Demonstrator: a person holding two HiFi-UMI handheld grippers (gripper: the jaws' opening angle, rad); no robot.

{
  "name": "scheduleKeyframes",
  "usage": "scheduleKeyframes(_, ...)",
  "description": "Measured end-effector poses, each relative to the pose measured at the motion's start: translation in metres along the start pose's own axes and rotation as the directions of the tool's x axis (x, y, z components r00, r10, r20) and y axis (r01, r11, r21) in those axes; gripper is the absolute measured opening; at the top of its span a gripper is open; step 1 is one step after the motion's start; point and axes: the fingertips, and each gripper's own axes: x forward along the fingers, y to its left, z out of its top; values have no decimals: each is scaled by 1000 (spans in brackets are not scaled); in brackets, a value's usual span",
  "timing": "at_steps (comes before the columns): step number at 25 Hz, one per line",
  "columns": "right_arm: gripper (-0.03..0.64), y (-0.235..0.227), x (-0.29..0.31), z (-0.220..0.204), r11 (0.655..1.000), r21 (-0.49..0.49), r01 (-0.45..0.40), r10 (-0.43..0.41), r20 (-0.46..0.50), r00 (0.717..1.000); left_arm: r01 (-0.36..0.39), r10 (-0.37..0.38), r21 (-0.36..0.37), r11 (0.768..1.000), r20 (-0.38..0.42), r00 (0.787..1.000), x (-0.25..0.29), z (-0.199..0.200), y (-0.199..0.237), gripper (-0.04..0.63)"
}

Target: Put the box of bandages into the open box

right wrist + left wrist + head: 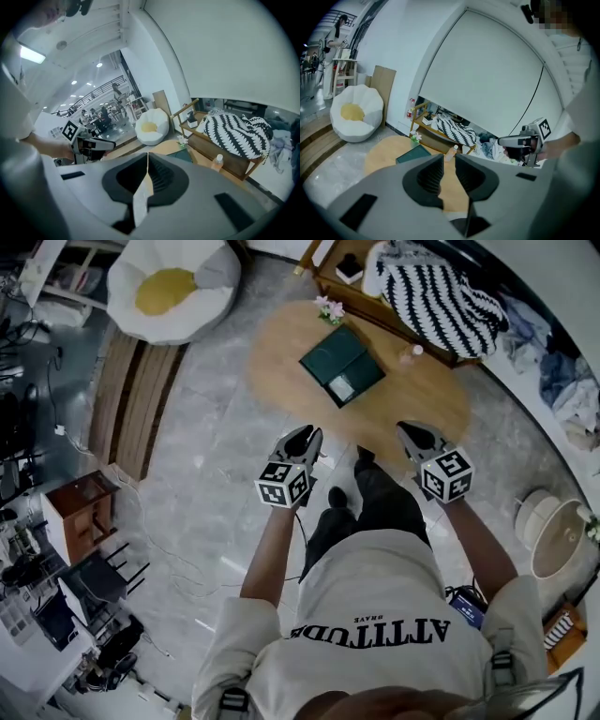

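Looks like a staged living-room corner inside a big open hall. In the head view, at 12 o'clock, an oval wooden coffee table (422,404); at 11 o'clock, a white beanbag chair (187,306); at 1 o'clock, a striped cushion (436,296) on a low wooden rack (330,285). At 8 o'clock, desks crowded with equipment (47,606). In the right gripper view, at 9 o'clock, a railed mezzanine (93,99) and seated people (101,123).

Ahead of the jaws, one round surface (281,371) carries one green box (339,362), one bottle (410,353) and one flower sprig (330,309). Beyond it lies one striped cushion (436,296). Far left of the jaws sits one beanbag (173,282).
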Motion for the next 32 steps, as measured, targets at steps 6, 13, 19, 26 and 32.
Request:
scheduleKeyframes(6,21,64,-34,-13,999,-25,32,-31,54,998,38,-40,37,999,66,997,-79,-17,-28,71)
scheduleKeyframes(13,21,134,-68,-24,996,-53,72,-66,114,991,47,-55,72,996,118,991,-160,-37,-39,57)
scheduleKeyframes(19,21,181,-99,-33,992,-74,102,-88,169,982,56,-74,111,992,168,983,-219,-49,-53,38)
scheduleKeyframes(26,21,230,-141,-41,985,-102,136,-109,238,965,84,-122,183,979,205,971,-275,-56,-78,23)
scheduleKeyframes(32,22,261,-177,-53,979,-122,163,-126,264,956,116,-167,232,966,217,962,-310,-58,-100,21)
